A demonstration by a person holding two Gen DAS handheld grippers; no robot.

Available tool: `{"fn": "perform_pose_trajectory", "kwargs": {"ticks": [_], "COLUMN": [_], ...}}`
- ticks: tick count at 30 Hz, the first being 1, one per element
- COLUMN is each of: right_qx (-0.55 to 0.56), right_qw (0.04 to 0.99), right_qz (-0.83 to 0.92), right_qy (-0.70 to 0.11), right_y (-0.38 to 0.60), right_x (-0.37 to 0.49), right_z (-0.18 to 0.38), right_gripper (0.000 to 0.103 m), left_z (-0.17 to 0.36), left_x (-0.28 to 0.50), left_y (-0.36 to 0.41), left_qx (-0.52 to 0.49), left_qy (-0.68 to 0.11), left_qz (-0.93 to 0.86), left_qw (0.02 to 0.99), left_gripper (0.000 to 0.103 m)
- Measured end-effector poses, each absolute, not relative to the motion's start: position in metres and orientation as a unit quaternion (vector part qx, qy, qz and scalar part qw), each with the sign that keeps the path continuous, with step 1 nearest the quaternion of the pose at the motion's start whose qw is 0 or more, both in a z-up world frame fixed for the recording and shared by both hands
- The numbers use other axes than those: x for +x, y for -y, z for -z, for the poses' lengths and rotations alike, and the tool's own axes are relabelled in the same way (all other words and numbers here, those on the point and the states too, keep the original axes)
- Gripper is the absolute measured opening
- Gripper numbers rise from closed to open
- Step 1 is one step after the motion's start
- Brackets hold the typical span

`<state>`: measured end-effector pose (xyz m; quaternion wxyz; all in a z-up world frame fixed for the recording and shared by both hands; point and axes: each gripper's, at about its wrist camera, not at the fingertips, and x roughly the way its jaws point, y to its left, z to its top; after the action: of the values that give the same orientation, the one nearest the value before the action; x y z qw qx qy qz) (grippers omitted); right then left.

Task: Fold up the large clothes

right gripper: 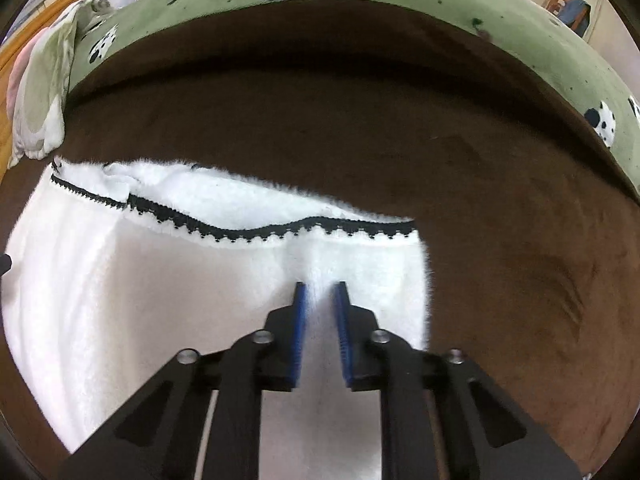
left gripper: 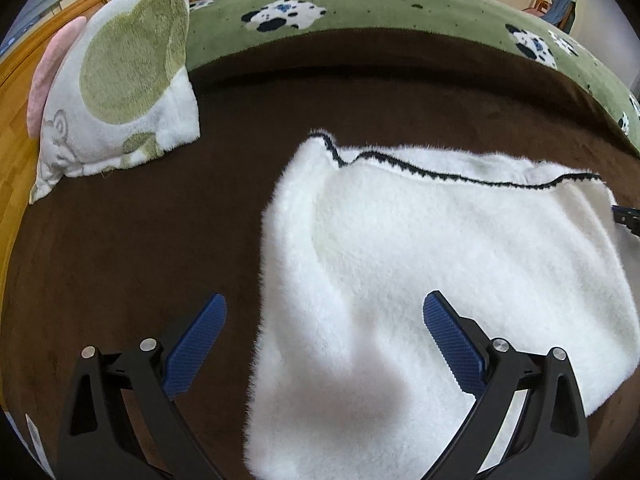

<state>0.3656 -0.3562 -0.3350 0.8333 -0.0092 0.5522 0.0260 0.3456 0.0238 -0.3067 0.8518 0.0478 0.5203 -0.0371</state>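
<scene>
A white fluffy garment with a black scalloped trim lies folded on a brown blanket. My left gripper is wide open above the garment's left edge, one finger over the blanket and one over the cloth. In the right wrist view the garment fills the left and middle, with the trim along its far edge. My right gripper is nearly closed, its blue pads pinching a ridge of the white cloth near the right edge.
A white and green plush pillow lies at the far left on the blanket, with a pink cushion behind it. A green blanket with panda prints covers the far side. A wooden bed frame runs along the left.
</scene>
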Motion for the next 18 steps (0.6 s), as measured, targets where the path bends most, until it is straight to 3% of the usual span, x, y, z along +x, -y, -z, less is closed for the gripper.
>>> {"fn": "perform_pose_trajectory", "kwargs": {"ticks": [8,18], "right_qx": [-0.013,-0.038], "right_qw": [0.85,0.826], "right_qz": [0.042,0.051], "right_qy": [-0.526,-0.56], "right_y": [0.391,0.394], "right_x": [0.361,0.369], "right_z": [0.31,0.354], "right_gripper": [0.011,0.012], "left_z": [0.314,0.353], "left_x": [0.35,0.352], "left_y": [-0.024,-0.038], "left_qx": [0.053,0.001], "left_qy": [-0.526,-0.554], "left_qz": [0.029,0.023], "left_qw": [0.848,0.832], "left_gripper": [0.097,0.097]}}
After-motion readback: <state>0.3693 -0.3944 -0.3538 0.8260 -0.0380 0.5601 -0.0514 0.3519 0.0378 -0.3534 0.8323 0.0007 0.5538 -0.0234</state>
